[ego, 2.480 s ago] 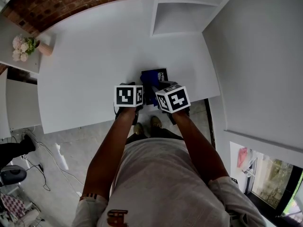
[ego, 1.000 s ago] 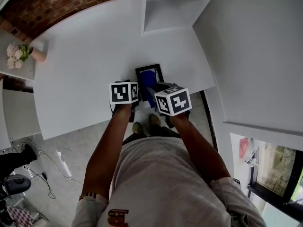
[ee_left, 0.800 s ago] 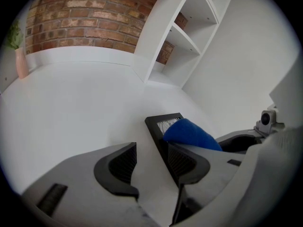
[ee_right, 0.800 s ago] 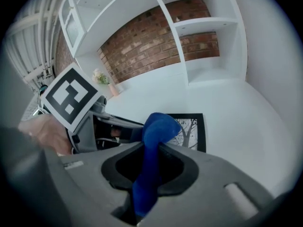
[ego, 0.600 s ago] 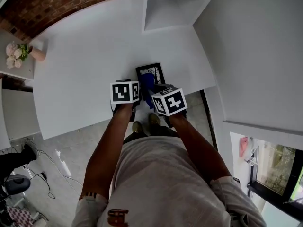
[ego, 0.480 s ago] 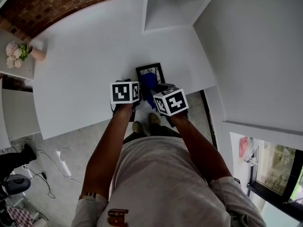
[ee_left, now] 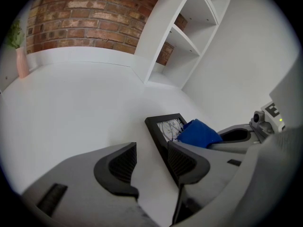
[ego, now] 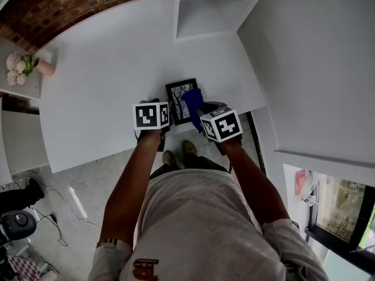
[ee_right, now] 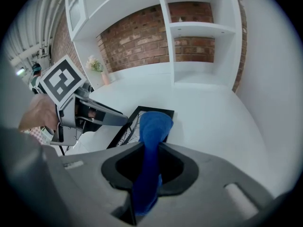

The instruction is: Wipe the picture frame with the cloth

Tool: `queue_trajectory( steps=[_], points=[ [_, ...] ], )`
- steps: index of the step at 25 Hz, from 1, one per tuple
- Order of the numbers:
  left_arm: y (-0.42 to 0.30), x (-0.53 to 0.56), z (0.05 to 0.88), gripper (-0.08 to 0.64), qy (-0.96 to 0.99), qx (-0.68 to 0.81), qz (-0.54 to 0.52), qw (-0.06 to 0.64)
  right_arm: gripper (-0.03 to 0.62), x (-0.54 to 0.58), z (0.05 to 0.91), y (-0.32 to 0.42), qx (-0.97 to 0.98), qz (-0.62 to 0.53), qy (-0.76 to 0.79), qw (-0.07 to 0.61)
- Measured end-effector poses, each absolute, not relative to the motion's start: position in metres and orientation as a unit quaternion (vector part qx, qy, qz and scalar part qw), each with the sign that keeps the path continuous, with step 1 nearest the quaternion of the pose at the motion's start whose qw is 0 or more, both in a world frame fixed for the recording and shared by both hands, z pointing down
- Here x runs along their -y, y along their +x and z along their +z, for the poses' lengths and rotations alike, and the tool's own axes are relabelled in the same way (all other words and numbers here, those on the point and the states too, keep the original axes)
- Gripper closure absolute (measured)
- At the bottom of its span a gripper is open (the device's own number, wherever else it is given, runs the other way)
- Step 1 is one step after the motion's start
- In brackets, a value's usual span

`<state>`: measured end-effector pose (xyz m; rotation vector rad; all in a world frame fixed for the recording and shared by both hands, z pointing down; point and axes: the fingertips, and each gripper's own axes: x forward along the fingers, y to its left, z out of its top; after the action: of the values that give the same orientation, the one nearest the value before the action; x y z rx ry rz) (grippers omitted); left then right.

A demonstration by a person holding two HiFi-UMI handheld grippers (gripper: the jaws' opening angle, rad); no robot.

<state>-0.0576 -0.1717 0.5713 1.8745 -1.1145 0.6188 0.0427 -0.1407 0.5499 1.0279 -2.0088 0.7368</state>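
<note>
A black picture frame lies flat on the white table near its front edge. A blue cloth rests on the frame's right side, and my right gripper is shut on it, the cloth sticking out past the jaws onto the frame. My left gripper stands open at the frame's near left corner. Only bare table shows between its jaws, and its right finger covers the frame's near edge. The cloth hides part of the picture.
A white shelf unit stands at the table's back right against a brick wall. A pink vase of flowers sits on a side ledge at far left. A white wall closes the right side. The floor lies below the front edge.
My right gripper has slid the cloth to the right across the frame, which uncovers more of the picture. The left gripper has stayed at the frame's left corner.
</note>
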Motion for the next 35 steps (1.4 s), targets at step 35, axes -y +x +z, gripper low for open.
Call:
queue_trajectory(
  steps=[35],
  points=[
    [-0.066, 0.188, 0.364, 0.453, 0.862, 0.453, -0.017, 0.226, 0.520, 0.180, 0.353, 0.038, 0.908, 0.152, 0.383, 0.076]
  ],
)
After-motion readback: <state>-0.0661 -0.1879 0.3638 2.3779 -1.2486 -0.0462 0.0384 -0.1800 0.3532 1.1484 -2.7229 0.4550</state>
